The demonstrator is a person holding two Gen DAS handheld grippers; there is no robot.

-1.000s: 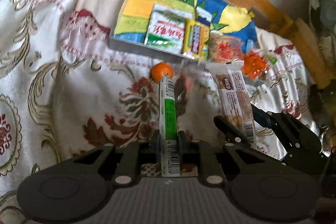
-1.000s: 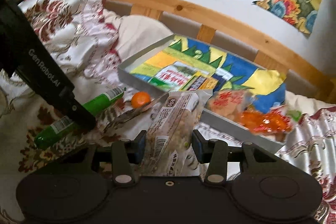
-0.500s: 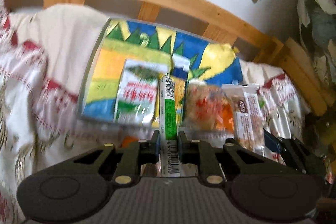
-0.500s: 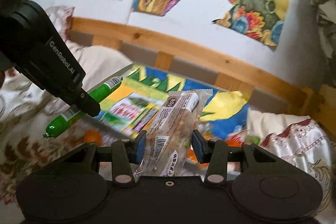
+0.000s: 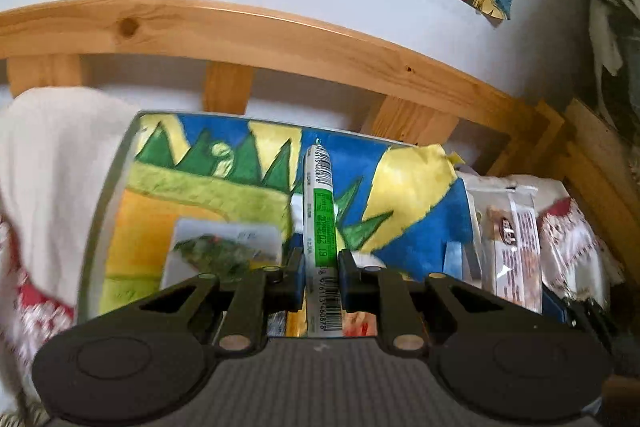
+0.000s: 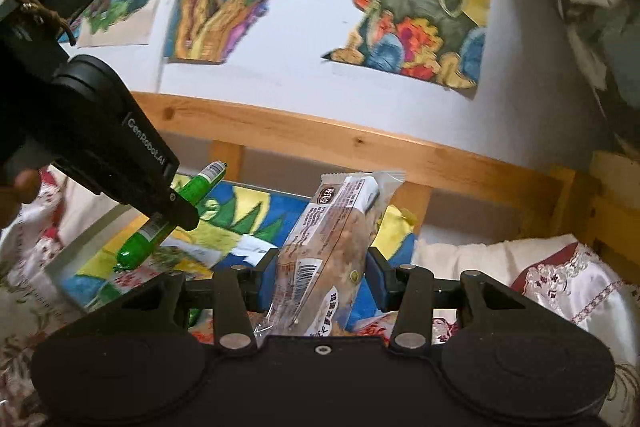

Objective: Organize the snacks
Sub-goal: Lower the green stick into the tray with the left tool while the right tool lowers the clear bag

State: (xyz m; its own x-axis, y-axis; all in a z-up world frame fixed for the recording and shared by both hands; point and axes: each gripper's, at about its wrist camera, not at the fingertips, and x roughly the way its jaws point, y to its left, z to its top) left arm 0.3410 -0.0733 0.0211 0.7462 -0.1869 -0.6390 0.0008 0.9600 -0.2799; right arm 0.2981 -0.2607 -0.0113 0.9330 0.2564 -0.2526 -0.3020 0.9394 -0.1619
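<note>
Left wrist view: left gripper [image 5: 322, 263], jaws clamped on slim green-and-white foil-wrapped sausage stick [image 5: 320, 211]. A second ago it hung over the floral bedcover; now it is carried above the shallow grey tray lined with a bright painted sheet [image 5: 112, 183], so placing looks near. Stick's long axis runs straight ahead, tip toward the wooden headboard rail [image 5: 280, 31]. Right gripper [image 6: 324, 273] pinches clear-wrapped nut bar [image 6: 336, 227], upright, tilted right, also over the tray.
</note>
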